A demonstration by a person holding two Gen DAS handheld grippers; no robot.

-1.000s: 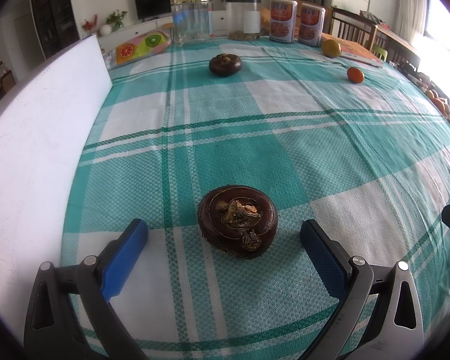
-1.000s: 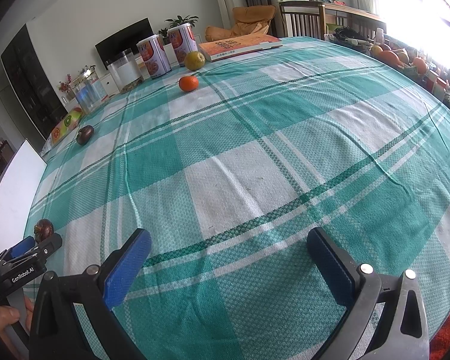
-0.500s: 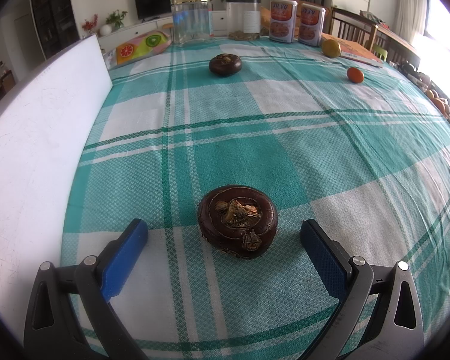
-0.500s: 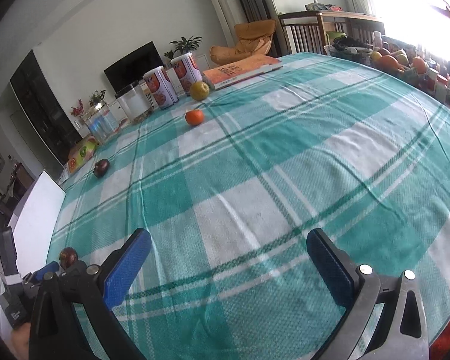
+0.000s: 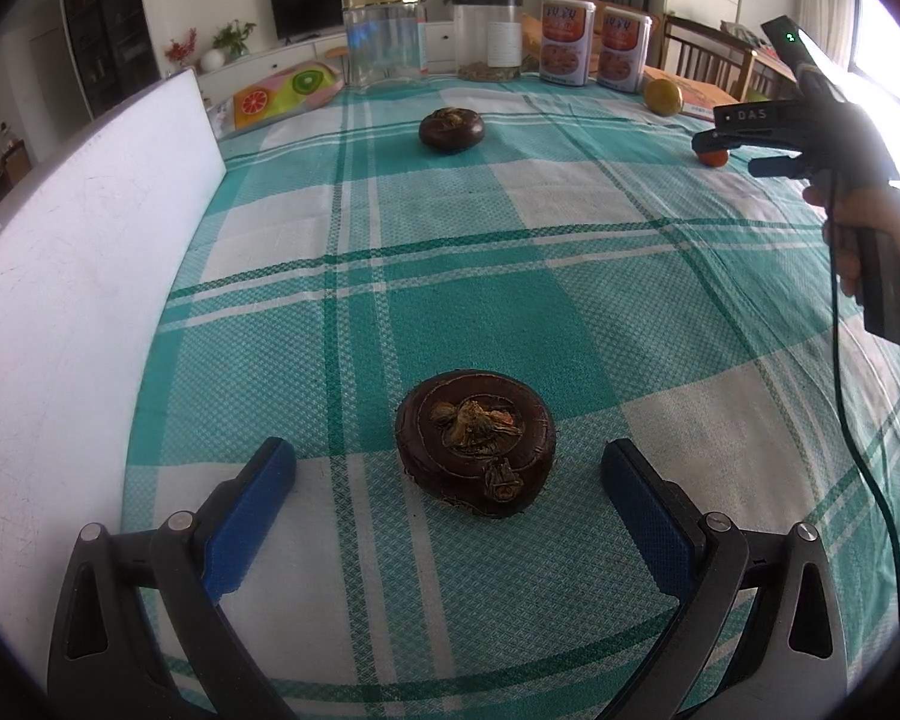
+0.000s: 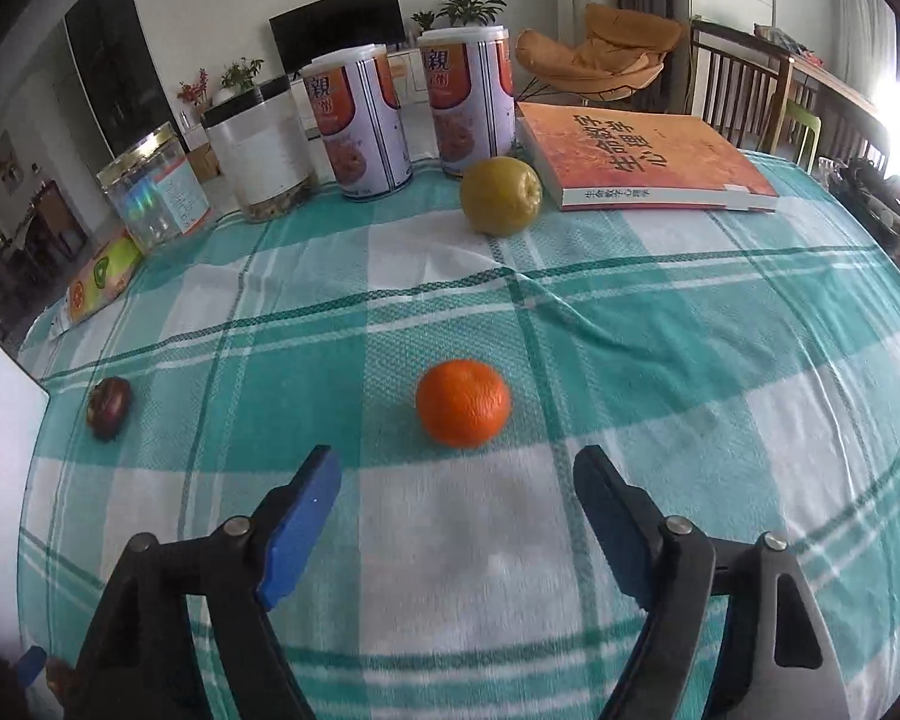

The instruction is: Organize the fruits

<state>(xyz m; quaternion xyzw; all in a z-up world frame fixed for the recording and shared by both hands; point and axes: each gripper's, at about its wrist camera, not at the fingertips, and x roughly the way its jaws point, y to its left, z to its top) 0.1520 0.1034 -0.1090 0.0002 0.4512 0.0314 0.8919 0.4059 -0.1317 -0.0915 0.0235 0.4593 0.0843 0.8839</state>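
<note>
In the left wrist view my left gripper (image 5: 448,468) is open, its blue pads either side of a dark brown water chestnut (image 5: 475,450) lying on the green checked tablecloth (image 5: 570,252), not touching it. A second water chestnut (image 5: 452,128) lies farther back. In the right wrist view my right gripper (image 6: 456,480) is open just short of an orange (image 6: 463,402), with a yellow-green pear (image 6: 500,195) behind it. The second chestnut also shows in the right wrist view (image 6: 109,407), at the left. The right gripper also shows in the left wrist view (image 5: 711,150), over the orange (image 5: 714,159).
Two orange-labelled cans (image 6: 366,126), a white canister (image 6: 261,165) and a clear jar (image 6: 153,195) stand along the table's back edge. An orange book (image 6: 642,156) lies back right. A white board (image 5: 78,276) runs along the table's left side. A fruit-print packet (image 5: 282,93) lies back left.
My right gripper has travelled far forward across the table and now sits just before the orange. My left gripper has stayed put around the near water chestnut.
</note>
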